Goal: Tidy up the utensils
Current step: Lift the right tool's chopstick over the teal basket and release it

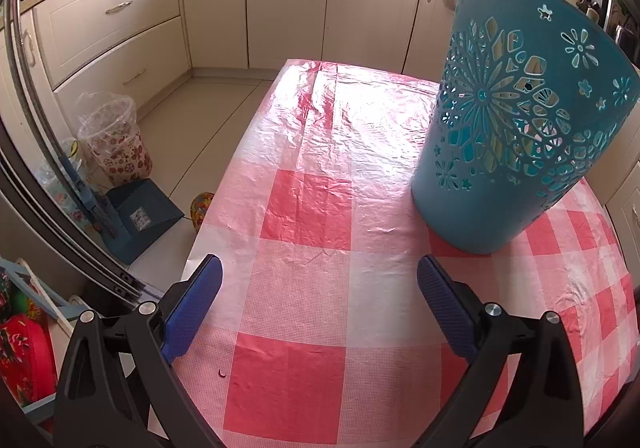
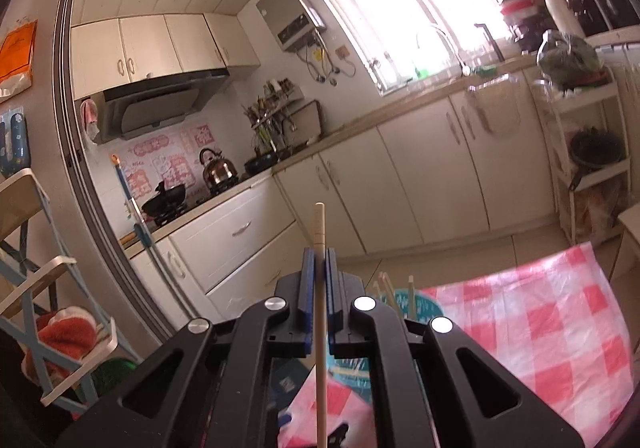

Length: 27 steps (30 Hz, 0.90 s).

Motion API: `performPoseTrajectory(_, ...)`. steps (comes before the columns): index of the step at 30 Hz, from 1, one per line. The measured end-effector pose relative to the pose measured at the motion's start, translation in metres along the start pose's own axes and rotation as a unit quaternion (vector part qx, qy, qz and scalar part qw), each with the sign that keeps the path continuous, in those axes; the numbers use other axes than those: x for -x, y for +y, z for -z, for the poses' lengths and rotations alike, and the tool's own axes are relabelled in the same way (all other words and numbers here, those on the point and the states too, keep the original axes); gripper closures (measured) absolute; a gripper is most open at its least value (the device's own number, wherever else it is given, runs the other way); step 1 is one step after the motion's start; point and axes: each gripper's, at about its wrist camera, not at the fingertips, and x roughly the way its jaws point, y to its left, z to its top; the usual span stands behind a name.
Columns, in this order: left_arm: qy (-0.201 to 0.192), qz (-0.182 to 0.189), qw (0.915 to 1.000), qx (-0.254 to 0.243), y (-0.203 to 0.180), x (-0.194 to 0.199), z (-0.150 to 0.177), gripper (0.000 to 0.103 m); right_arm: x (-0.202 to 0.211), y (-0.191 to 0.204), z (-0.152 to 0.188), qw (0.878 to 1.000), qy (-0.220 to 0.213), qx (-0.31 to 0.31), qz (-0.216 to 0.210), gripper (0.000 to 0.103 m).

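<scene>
- The chopstick (image 2: 319, 232) stands almost upright in the middle of the right wrist view, pinched between the blue pads of the right gripper (image 2: 319, 260); its top end rises above the pads.
- Just below and right of the pads, the teal holder (image 2: 420, 306) shows its rim, with other chopsticks (image 2: 386, 284) already standing in it.
- I think the good way is to bring the lower tip over the opening first, keep the stick vertical, and release only when it is inside.
- The left gripper (image 1: 320, 272) is wide open and holds nothing, low in its frame over the checked tablecloth (image 1: 304, 208); the same holder (image 1: 520, 120) fills its right side.
</scene>
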Motion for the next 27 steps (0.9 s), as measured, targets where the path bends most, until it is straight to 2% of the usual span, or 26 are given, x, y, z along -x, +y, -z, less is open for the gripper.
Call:
performPoseTrajectory(3,0.000,0.004,1.0000,0.004,0.001,-0.001,0.001,0.009,-0.025,0.002,-0.014,0.998,-0.040,0.017,0.038,0.097)
performPoseTrajectory(8,-0.001,0.010,0.9999,0.005,0.002,-0.001,0.001,0.009,-0.062,-0.001,-0.001,0.987,-0.079,0.054,0.125,0.097)
performPoseTrajectory(12,-0.002,0.015,0.9998,0.010,0.003,-0.001,0.001,0.009,-0.081,-0.015,0.019,0.983,-0.069,0.062,0.157,0.097)
performPoseTrajectory(19,-0.003,0.019,0.9997,0.015,0.006,-0.001,0.000,0.009,-0.085,-0.025,0.047,0.985,-0.025,0.073,0.155,0.096)
performPoseTrajectory(21,-0.002,0.017,0.9998,0.014,0.006,-0.001,0.000,0.009,-0.085,-0.024,0.054,0.985,-0.011,0.079,0.152,0.091)
performPoseTrajectory(23,-0.001,0.015,0.9998,0.012,0.005,-0.002,-0.001,0.009,-0.077,-0.023,0.062,0.985,-0.002,0.080,0.150,0.079)
performPoseTrajectory(24,0.000,0.014,0.9998,0.011,0.004,-0.002,-0.001,0.009,-0.069,-0.022,0.064,0.985,0.000,0.082,0.149,0.076)
performPoseTrajectory(26,0.001,0.011,0.9999,0.010,0.004,-0.003,-0.001,0.009,-0.056,-0.021,0.071,0.986,0.006,0.081,0.148,0.058)
performPoseTrajectory(27,0.001,0.009,0.9999,0.009,0.003,-0.003,-0.001,0.008,-0.046,-0.020,0.074,0.986,0.008,0.079,0.149,0.054)
